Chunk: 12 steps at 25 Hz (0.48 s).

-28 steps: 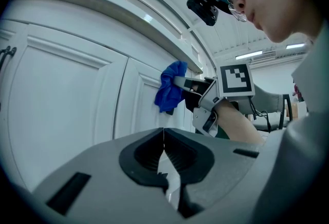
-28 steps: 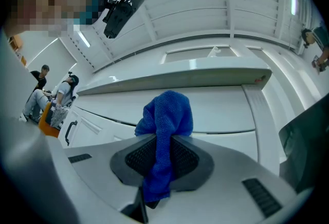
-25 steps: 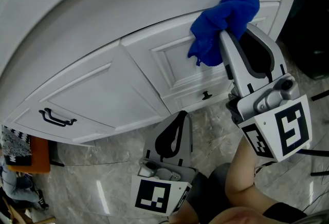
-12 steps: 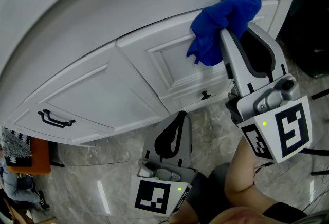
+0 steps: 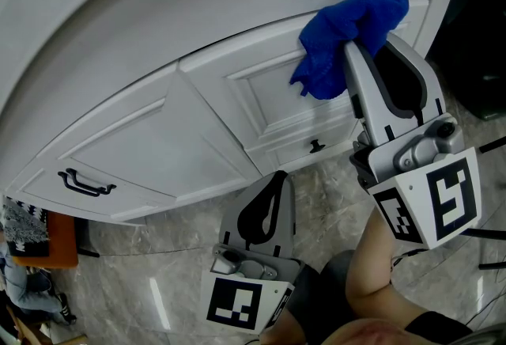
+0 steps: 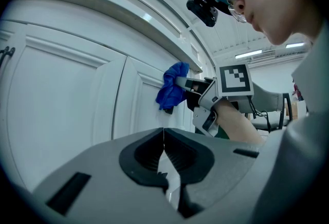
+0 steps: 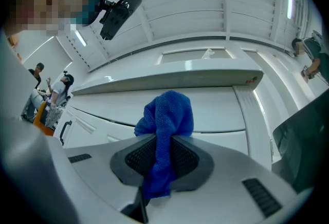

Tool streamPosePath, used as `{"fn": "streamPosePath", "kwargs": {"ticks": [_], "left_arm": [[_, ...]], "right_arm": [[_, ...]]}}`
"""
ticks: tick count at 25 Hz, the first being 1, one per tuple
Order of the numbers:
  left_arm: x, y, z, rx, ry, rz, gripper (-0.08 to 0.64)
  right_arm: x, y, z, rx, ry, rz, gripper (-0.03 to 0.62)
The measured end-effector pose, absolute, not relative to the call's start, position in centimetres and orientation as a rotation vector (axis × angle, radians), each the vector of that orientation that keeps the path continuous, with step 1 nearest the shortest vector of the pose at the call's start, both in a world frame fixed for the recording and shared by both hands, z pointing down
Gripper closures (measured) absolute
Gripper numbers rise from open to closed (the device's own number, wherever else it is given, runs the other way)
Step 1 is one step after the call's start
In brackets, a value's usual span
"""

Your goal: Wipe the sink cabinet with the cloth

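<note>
Head view: right gripper [image 5: 370, 49] clenched on the blue cloth [image 5: 352, 23] at the cabinet door [image 5: 261, 102], tips buried in folds. Left gripper [image 6: 163, 136] hangs low, jaws closed, empty.

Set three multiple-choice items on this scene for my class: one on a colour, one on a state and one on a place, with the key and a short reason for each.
1. The cloth is:
A. red
B. blue
C. white

2. The left gripper is:
A. shut and empty
B. open
C. shut on the cloth

3. The cloth is held:
A. by the left gripper
B. by both grippers
C. by the right gripper, up at the sink cabinet

Key:
1 B: it shows blue in every view.
2 A: its jaws meet with nothing between them.
3 C: the right gripper view shows the cloth pinched between that gripper's jaws, with the white cabinet front just behind.
</note>
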<state>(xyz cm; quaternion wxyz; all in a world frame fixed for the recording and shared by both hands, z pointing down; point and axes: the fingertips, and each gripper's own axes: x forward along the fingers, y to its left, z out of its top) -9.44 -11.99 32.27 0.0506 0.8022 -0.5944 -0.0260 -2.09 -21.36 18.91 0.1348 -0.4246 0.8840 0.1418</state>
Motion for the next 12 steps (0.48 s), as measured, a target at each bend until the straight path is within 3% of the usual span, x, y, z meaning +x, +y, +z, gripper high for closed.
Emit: {"fn": "streamPosePath", "kwargs": {"ticks": [12], "left_arm": [[-9.3, -11.9, 32.2, 2.447, -1.808, -0.075, 0.554]], "right_arm": [[-0.8, -22.0, 19.0, -1.332, 2.516, 0.451, 0.517]]}}
